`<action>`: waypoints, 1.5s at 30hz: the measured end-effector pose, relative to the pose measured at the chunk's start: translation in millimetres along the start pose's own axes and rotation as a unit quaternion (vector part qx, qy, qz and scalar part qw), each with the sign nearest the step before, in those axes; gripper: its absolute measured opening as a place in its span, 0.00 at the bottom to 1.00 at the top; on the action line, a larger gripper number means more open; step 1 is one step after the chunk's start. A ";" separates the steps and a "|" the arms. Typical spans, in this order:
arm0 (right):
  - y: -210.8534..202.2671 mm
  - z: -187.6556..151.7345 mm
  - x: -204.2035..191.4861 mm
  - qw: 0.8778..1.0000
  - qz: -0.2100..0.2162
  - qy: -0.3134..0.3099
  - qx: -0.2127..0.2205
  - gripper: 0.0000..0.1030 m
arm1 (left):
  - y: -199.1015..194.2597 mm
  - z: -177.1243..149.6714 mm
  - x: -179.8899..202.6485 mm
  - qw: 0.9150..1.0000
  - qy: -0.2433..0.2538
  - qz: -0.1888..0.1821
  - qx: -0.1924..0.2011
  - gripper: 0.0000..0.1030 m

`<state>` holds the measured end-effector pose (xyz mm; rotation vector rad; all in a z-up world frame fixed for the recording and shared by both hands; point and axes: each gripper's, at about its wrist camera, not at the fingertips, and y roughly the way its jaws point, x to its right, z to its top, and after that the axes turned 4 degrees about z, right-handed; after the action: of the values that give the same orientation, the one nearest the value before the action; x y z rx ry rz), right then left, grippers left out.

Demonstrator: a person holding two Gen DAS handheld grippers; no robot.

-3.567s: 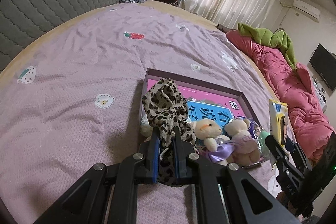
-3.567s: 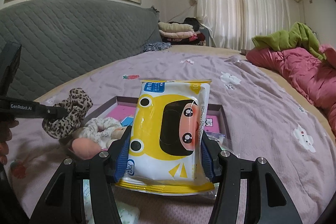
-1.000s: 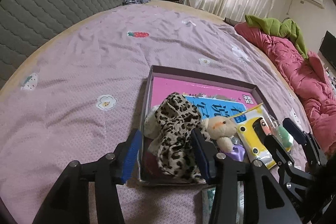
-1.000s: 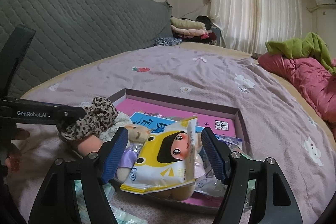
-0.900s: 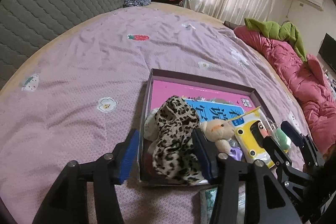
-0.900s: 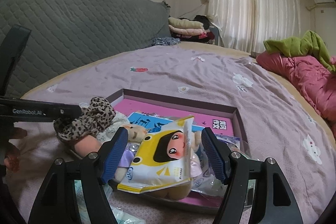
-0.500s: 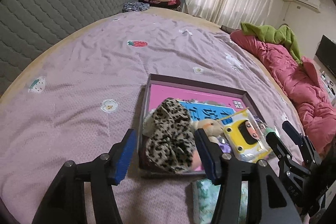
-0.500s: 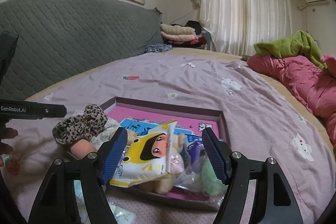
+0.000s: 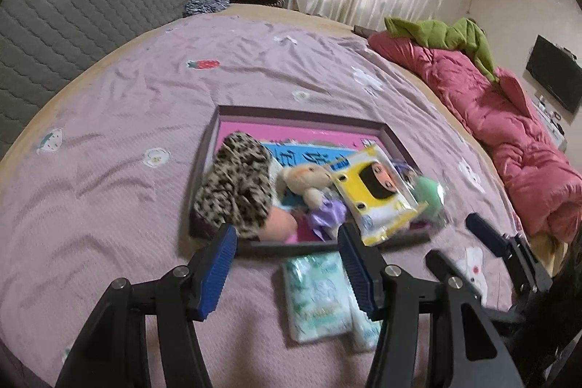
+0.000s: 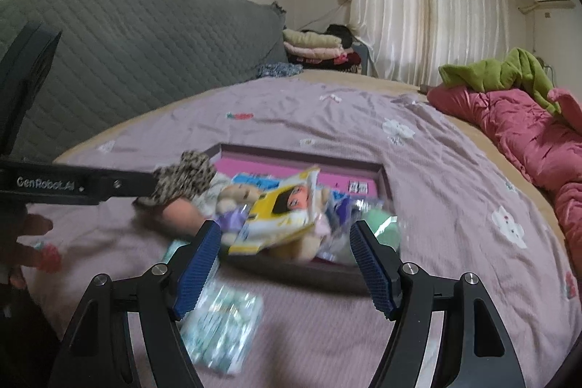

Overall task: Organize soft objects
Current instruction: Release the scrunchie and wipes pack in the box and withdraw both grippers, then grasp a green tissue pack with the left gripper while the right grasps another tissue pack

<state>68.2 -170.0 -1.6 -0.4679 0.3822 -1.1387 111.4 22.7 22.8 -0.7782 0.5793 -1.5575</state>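
While both grippers stand wide and empty, left gripper (image 9: pixel 287 264) having just been opening, the pale green packets (image 9: pixel 320 293) lie on the bed just before the tray (image 9: pixel 302 113). Recommended: straddle one packet squarely, close gently, clear the tray rim.

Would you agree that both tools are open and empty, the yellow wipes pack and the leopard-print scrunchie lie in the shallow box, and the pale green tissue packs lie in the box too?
Not quite: the pale green tissue packs lie on the bedspread, just outside the near wall of the shallow box, as the left wrist view shows. The rest stands: both tools are open and empty, with the yellow wipes pack and the leopard-print scrunchie in the box.
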 end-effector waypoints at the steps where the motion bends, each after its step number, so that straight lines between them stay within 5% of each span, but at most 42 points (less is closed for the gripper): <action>1: -1.0 -2.5 -1.2 1.000 0.001 0.001 -0.004 0.73 | -1.6 -1.9 1.4 1.000 0.001 -0.001 -0.003 0.56; 16: 13.3 -46.9 -33.7 0.993 0.018 0.011 -0.120 0.73 | -11.7 -27.1 3.1 1.000 -0.001 -0.004 -0.028 0.56; 28: 43.4 -57.5 -45.6 0.990 0.003 0.006 -0.141 0.73 | 19.2 -44.2 9.2 0.998 0.003 -0.008 -0.068 0.56; 45: 55.9 -62.9 5.2 0.987 -0.057 0.030 -0.148 0.73 | 67.5 -47.2 36.3 0.993 -0.013 -0.026 -0.117 0.56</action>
<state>80.7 -165.7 -84.8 -0.7250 0.5872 -1.2149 118.3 -25.7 -52.8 -0.9953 0.7377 -1.5414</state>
